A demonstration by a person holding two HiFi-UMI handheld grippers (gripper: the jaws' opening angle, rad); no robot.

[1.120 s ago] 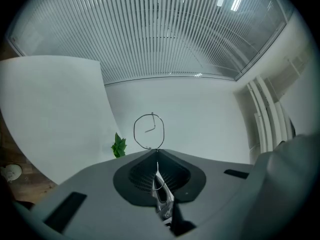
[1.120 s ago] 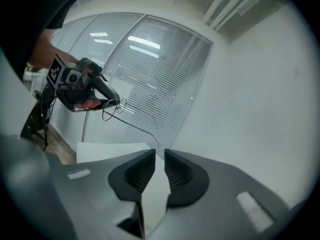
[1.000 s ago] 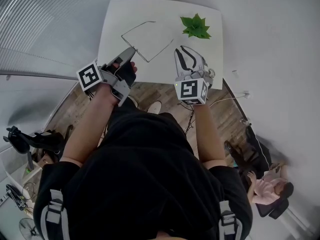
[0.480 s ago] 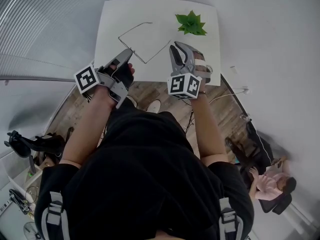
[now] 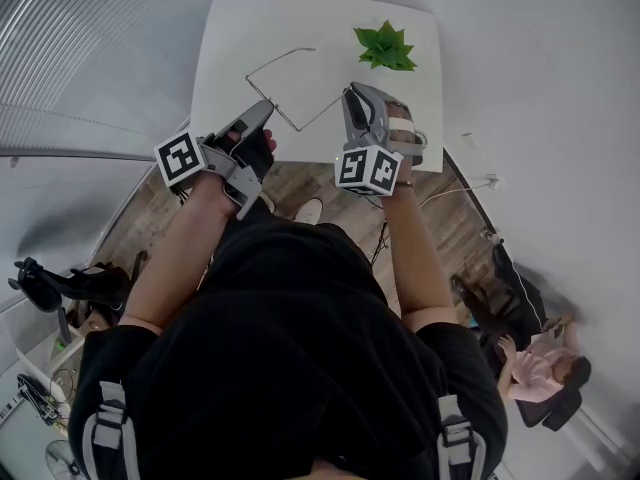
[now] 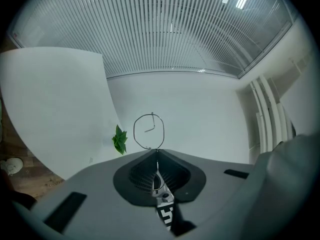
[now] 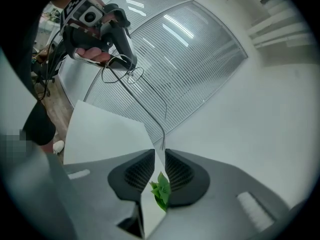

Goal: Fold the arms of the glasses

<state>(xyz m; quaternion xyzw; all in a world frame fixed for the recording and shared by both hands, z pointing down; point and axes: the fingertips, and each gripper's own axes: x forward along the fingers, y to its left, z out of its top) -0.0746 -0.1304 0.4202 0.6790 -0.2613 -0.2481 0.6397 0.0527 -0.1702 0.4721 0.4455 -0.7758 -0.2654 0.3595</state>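
Note:
The thin wire glasses (image 5: 290, 120) hang above the white table (image 5: 230, 38) with both arms unfolded. My left gripper (image 5: 262, 106) is shut on the frame by one lens; its own view shows a lens ring (image 6: 134, 132) standing just beyond the closed jaws (image 6: 156, 151). My right gripper (image 5: 350, 92) sits at the end of the near arm. In the right gripper view that arm (image 7: 164, 115) runs down to the mouth of the jaws (image 7: 159, 153). They have just been closing. A gap still shows and the pads do not press on the wire.
A green paper plant (image 5: 385, 48) lies at the table's far right, also seen through the right jaws as the plant (image 7: 161, 189). Slatted blinds (image 5: 90, 38) line the left. A person (image 5: 540, 368) sits low right; black gear (image 5: 60, 283) stands low left.
My right gripper has rolled and shifted left, up to the end of the near arm. The left gripper and the glasses have kept their place.

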